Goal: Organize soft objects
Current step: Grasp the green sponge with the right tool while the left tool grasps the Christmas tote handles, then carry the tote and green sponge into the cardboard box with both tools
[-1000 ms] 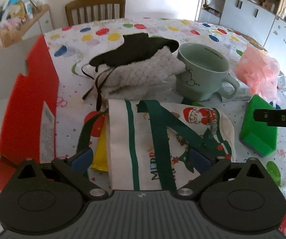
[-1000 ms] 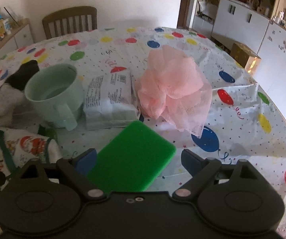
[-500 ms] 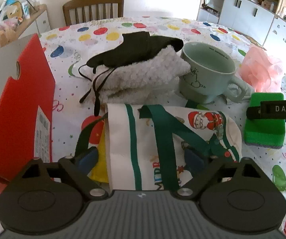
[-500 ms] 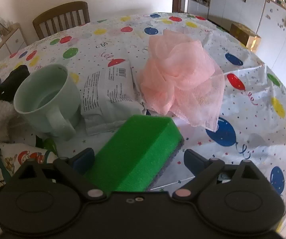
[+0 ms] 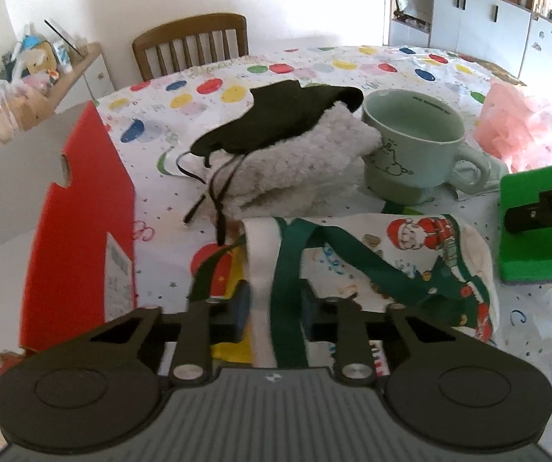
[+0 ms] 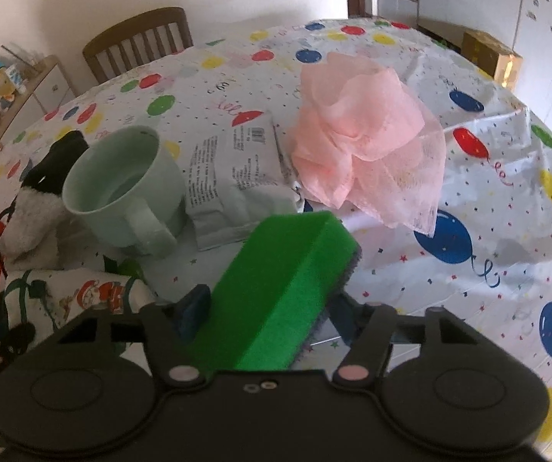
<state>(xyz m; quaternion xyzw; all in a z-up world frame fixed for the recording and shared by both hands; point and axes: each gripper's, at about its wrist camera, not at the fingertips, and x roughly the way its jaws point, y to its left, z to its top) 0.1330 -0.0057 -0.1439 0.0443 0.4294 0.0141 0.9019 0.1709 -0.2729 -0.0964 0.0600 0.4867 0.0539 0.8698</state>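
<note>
While both tongs are closing, left tongs (image 5: 274, 304) pinching Christmas tote bag (image 5: 357, 265), right tongs (image 6: 264, 308) squeezing green sponge (image 6: 276, 288), the mug (image 5: 410, 146) at 1 o'clock is risking a snag from the strap.

1. Pale green ceramic mug (image 5: 414, 146), upright on balloon-print plastic tablecloth (image 6: 487, 231).
2. Grey printed foil packet (image 6: 233, 181), just beside mug.
3. Brown slatted wooden chair (image 5: 191, 48) behind table.
</note>
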